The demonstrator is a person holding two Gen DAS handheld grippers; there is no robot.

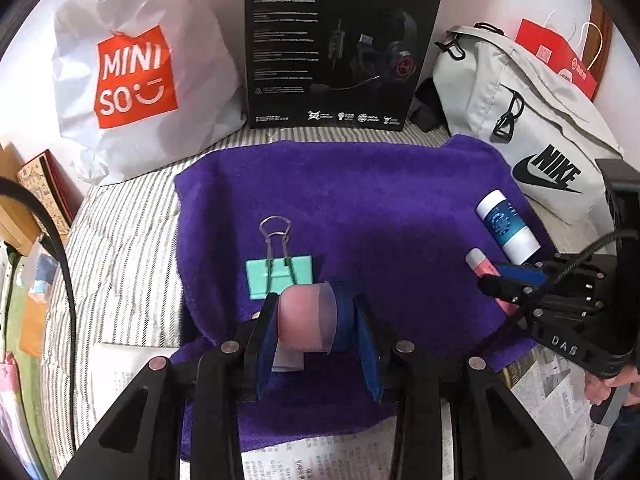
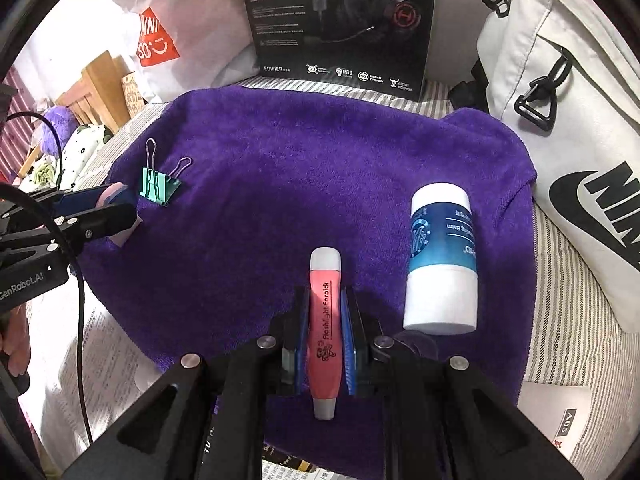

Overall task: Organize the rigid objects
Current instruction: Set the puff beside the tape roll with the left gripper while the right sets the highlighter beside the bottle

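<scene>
Only the right wrist view shows the printed lettering along the slim pink plastic flashlight stick (image 2: 325,328), pinched between the pads of the right gripper (image 2: 326,340) near the purple terry towel's (image 2: 280,184) front edge, long axis pointing toward the towel's far edge. The left wrist view shows the left gripper (image 1: 316,320) clamped on a pink cylinder with a translucent cap (image 1: 306,316), axis crosswise, just beside a mint-green metal binder clip (image 1: 279,278) by the left edge. A white-and-blue balm tube (image 2: 442,258) lies lengthwise near the right edge

"MINISO" on white bag (image 1: 132,72), "NIKE" on grey bag (image 1: 532,120), "HECATE" on black box (image 1: 340,40).
</scene>
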